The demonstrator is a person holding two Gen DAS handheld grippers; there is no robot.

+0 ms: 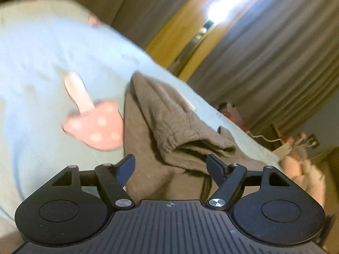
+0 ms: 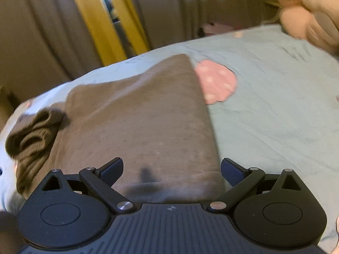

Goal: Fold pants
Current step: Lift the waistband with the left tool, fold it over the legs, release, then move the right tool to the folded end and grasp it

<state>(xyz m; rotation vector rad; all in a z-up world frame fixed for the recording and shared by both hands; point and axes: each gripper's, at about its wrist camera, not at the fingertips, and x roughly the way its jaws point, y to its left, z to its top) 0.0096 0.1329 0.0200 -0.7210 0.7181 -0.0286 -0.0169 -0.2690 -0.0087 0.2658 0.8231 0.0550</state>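
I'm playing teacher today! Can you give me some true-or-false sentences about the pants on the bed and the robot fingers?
1. The pants are brown. True.
2. The pants lie on a red sheet. False: the bed sheet is pale blue-green.
3. The left gripper stands open. True.
4. The right gripper squeezes the pants. False: its fingers stand apart, gripping nothing.
5. A pink mushroom picture with white dots shows beside the pants. True.

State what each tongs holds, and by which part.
Nothing: left tongs and right tongs both stand open over the brown pants, gripping no part.
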